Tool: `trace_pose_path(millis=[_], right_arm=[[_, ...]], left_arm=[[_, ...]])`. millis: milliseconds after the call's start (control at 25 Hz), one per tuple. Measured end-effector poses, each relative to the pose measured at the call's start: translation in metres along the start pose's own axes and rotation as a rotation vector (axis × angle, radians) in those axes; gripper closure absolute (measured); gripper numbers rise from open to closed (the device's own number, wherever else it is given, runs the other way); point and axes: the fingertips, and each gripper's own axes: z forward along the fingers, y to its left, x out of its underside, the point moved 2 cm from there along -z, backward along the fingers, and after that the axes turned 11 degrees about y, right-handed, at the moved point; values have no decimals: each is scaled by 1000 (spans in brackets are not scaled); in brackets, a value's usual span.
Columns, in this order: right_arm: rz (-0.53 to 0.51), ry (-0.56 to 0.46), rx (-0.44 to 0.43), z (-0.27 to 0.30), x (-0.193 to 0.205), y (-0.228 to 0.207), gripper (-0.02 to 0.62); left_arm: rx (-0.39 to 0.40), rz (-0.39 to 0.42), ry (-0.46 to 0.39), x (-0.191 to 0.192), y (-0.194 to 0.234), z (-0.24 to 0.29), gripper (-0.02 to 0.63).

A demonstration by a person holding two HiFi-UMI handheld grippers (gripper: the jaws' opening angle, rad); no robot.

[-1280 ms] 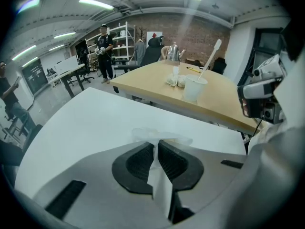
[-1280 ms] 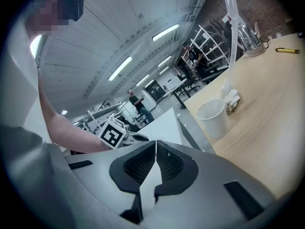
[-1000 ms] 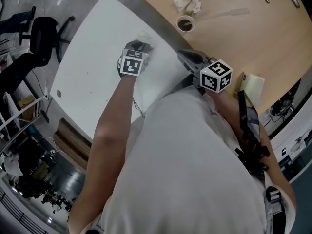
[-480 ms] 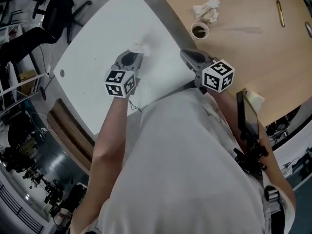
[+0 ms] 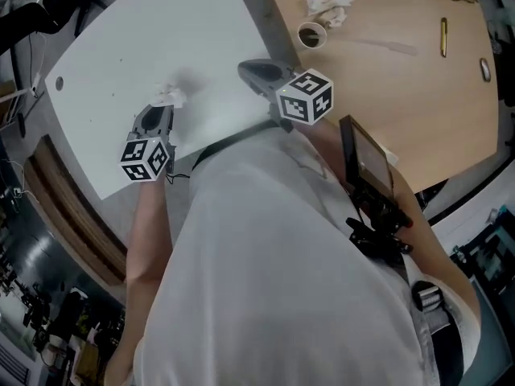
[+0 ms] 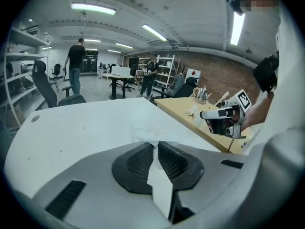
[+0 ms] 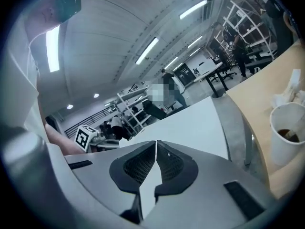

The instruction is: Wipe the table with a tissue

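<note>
- Left gripper [image 6: 155, 146]: jaws clamped on the tissue [image 6: 145, 133], which is bunched at the tips over the white table [image 5: 121, 55], near its front edge.
- Right gripper [image 7: 155, 146]: jaws together, nothing held.
- Risk: only a thin pinch is taken, so the tissue could be torn or pulled free by a hard drag.
- Pose: left gripper is tilted downward; right gripper is held nearly level.

The white table [image 5: 161, 30] offers open passage; on the wooden table [image 5: 386, 95] a cup [image 5: 311, 34] and crumpled tissues [image 5: 328, 5] crowd the edge

Left gripper [image 5: 163, 109] jaws clamped on tissue [image 5: 170, 96], left arm extended, right gripper [image 5: 245, 68] jaws together, empty
</note>
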Motion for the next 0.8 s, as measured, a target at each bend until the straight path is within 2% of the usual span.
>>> trace_pose_path(millis=[160, 440, 600, 800], right_arm=[[-26, 39, -13, 21, 2, 9, 575], [-36, 86, 6, 59, 15, 51, 576], [-56, 102, -1, 84, 17, 74, 576], [-73, 104, 13, 102, 16, 90, 577]], left_arm=[[-21, -37, -6, 29, 13, -11, 571], [9, -57, 44, 90, 39, -40, 571], [-52, -78, 91, 126, 75, -58, 571], [-129, -106, 123, 147, 126, -71, 571]])
